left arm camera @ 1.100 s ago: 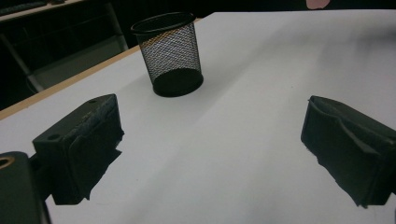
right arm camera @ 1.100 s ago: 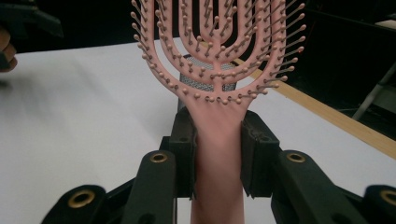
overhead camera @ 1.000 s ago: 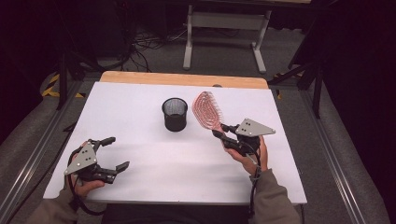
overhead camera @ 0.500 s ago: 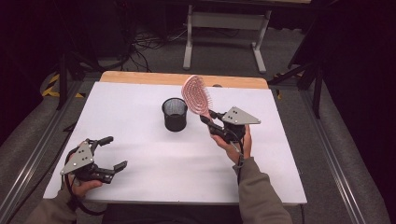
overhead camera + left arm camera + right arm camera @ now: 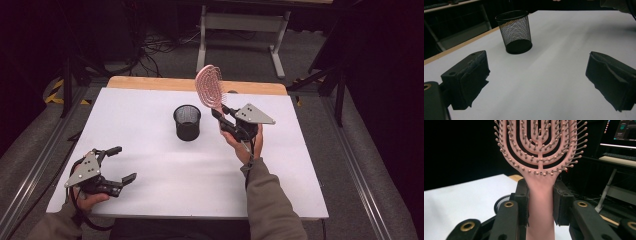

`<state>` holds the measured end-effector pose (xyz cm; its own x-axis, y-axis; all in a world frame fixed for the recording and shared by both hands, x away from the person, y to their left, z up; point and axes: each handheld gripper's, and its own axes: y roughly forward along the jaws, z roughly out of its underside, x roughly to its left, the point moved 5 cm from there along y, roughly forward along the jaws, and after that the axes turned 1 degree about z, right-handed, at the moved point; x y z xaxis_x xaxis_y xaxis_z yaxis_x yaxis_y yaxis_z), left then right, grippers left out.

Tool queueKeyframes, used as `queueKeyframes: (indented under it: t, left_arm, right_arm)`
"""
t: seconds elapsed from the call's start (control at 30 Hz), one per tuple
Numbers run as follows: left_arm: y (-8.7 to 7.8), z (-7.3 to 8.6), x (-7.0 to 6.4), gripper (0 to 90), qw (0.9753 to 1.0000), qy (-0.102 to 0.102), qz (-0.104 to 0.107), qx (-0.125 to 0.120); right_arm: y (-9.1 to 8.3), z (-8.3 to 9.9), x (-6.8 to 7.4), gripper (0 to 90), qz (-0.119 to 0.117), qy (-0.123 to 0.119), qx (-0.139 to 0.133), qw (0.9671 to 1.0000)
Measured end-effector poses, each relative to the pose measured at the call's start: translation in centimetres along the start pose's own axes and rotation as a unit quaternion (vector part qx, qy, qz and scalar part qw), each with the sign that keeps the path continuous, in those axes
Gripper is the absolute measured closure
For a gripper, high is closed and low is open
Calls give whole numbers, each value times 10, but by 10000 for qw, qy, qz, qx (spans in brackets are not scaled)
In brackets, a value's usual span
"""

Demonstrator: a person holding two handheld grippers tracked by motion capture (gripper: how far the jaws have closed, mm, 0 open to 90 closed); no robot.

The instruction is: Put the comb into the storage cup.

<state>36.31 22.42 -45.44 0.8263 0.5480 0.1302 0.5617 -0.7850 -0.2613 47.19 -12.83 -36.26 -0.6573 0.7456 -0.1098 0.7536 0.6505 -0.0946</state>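
Resting at the near-left of the white table [image 5: 150,175], left gripper [image 5: 117,165] has jaws wide, nothing btwn them. Farther on, right gripper [image 5: 220,116] clamps the pink hairbrush [image 5: 210,87] by its handle, head up, above & just right of the black mesh cup [image 5: 187,122].

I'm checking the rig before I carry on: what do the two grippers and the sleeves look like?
Both the left gripper and the right gripper are black, two-jawed, each topped by a grey three-cornered plate, with a black cable trailing back past the wrist. The left one's jaw pads are blocky, with worn black facing. Brass-coloured rivets mark the right one's linkage. The sleeves are olive-grey.
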Motion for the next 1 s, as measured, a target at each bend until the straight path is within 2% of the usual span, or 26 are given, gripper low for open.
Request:
queueKeyframes:
  t: [0.2, 0.5, 0.8, 1.0]
  left_arm:
    - [-2, 0, 1, 59, 10000, 22, 0, -44]
    - [-3, -1, 0, 59, 10000, 40, 18, -30]
    - [-2, 0, 0, 60, 10000, 6, 24, -47]
    - [-1, 1, -2, 60, 10000, 24, 81, -27]
  right_arm:
    - [13, -6, 1, 698, 70, 81, -130, 9999]
    - [33, -14, 8, 698, -1, 59, -282, 9996]
    - [54, -16, 11, 698, -14, 256, -403, 9989]
    - [63, -19, 18, 699, -73, 215, -434, 9988]
